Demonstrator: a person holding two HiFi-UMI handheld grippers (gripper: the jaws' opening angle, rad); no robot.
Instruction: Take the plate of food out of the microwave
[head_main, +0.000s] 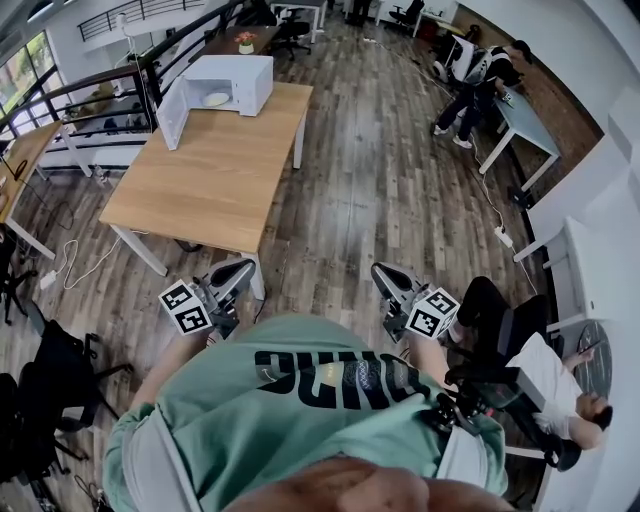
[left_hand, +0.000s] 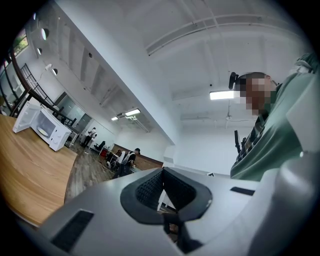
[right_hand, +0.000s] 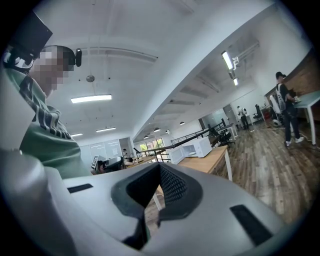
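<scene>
A white microwave (head_main: 228, 84) stands at the far end of a wooden table (head_main: 215, 170), its door (head_main: 172, 112) swung open to the left. Inside it lies a pale plate of food (head_main: 217, 99). The microwave also shows small in the left gripper view (left_hand: 42, 126) and the right gripper view (right_hand: 192, 149). Both grippers are held close to my body, well short of the table. My left gripper (head_main: 238, 274) is shut with nothing in it, its tips near the table's near corner. My right gripper (head_main: 385, 275) is shut and empty over the floor.
A small potted plant (head_main: 246, 42) sits behind the microwave. A railing (head_main: 95, 90) runs along the left. A person (head_main: 478, 80) bends at a desk (head_main: 530, 130) at the back right; another person (head_main: 540, 375) sits at the right. Black chairs (head_main: 45, 390) stand at the left. Wood floor lies between.
</scene>
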